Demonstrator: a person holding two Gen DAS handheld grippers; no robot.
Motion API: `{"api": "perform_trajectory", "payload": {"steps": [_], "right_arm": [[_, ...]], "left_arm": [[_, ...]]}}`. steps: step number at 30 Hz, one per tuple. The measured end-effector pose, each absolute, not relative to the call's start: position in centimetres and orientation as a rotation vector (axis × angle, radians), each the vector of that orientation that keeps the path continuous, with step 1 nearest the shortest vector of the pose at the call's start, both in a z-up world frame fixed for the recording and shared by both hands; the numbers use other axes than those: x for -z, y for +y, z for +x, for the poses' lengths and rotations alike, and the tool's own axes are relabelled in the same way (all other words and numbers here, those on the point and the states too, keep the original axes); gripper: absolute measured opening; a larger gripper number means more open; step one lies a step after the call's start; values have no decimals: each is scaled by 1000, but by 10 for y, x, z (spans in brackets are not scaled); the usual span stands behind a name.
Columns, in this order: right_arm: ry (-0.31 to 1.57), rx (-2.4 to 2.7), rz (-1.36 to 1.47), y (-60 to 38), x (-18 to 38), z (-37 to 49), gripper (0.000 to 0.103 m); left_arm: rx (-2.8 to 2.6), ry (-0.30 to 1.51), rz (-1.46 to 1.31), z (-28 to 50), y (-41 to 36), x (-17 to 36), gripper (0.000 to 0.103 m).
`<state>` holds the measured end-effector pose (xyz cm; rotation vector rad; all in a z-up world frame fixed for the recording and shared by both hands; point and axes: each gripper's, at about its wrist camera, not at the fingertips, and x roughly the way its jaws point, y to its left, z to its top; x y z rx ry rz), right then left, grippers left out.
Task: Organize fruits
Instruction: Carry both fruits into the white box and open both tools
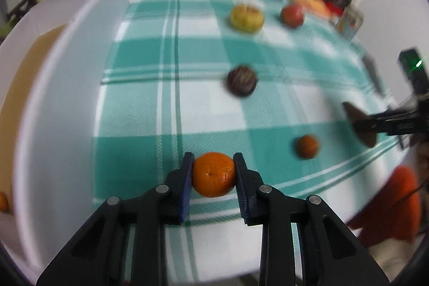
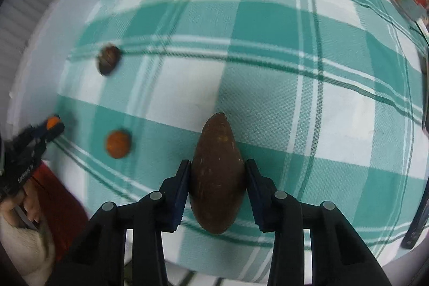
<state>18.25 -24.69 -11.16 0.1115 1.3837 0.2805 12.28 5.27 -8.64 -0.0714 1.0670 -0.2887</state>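
Orange mandarin (image 1: 214,174), clamped between the blue pads of the left gripper (image 1: 213,173), above the teal-and-white checked tablecloth (image 1: 139,103) beside a white bin (image 1: 61,87). Brown oval fruit (image 2: 217,173), pinched by the right gripper (image 2: 217,180) over the same cloth. Loose on the cloth: small orange fruit (image 1: 307,146), dark round fruit (image 1: 241,81), yellow fruit (image 1: 247,18), red fruit (image 1: 292,15).

The left black two-finger gripper (image 1: 214,174) hangs above the teal-and-white checked counter (image 1: 203,109), its jaws pressed against both sides of a round orange mandarin (image 1: 214,174). The right black two-finger gripper (image 2: 217,180), also above that counter, has its jaws clamped on a brown oval fruit (image 2: 217,173) pointing forward.
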Motion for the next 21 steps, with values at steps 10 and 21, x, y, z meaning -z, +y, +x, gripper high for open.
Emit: {"api": "perform_trajectory", "payload": {"steps": [10, 21], "right_arm": [[1125, -683, 300, -89, -3, 202, 41], [1189, -887, 90, 159, 41, 212, 41]], "left_arm": [[112, 898, -266, 125, 201, -9, 29], [-236, 1081, -337, 142, 340, 68, 30]]}}
